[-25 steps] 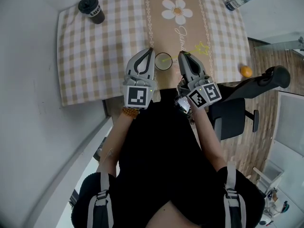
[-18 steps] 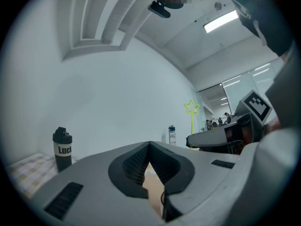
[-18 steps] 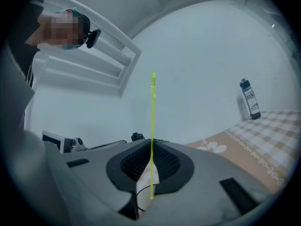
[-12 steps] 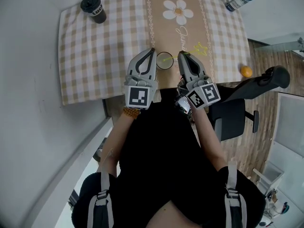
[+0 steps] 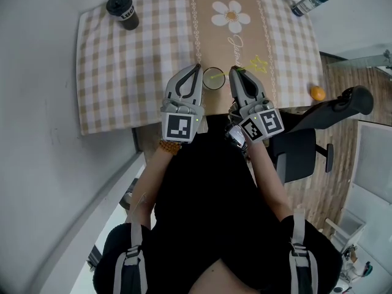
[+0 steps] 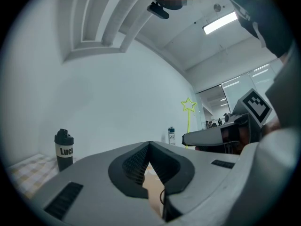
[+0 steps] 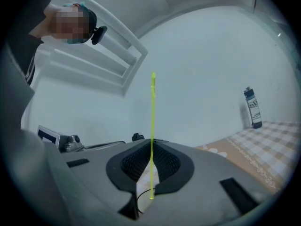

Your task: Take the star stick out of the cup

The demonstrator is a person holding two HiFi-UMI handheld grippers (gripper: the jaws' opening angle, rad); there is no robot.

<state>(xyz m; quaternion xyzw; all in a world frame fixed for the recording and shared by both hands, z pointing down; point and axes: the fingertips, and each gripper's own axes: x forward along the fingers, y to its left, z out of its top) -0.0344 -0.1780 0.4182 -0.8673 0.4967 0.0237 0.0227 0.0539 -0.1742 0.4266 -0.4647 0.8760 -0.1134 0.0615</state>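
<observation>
Right tool: jaws are closed narrow on the star stick. The thin yellow shaft runs upright between the two ribbed pads. In the head view this tool lies level at the near edge of the bench, just right of the cup.

Left tool: jaws are pressed together with nothing between them. Its tips lie just left of the cup, level with those of the right tool.

Star stick: held by the right tool. In the head view the star end lies to the right of and beyond that tool's tips, over the beige strip. In the right gripper view the star appears edge-on at the top of the shaft. The lower end hangs over the cup's rim; whether it is inside the cup cannot be told.

Cup: stands upright near the bench's near edge, between the tips of the two tools and touching neither.

Checked cloth: covers the bench, with a beige centre strip that carries a daisy print.

Black tumbler: stands at the far left corner of the bench, well apart from the cup.

Water bottle: lies at the far right corner of the bench.

Orange: rests off the bench's right edge, near the office chair.
</observation>
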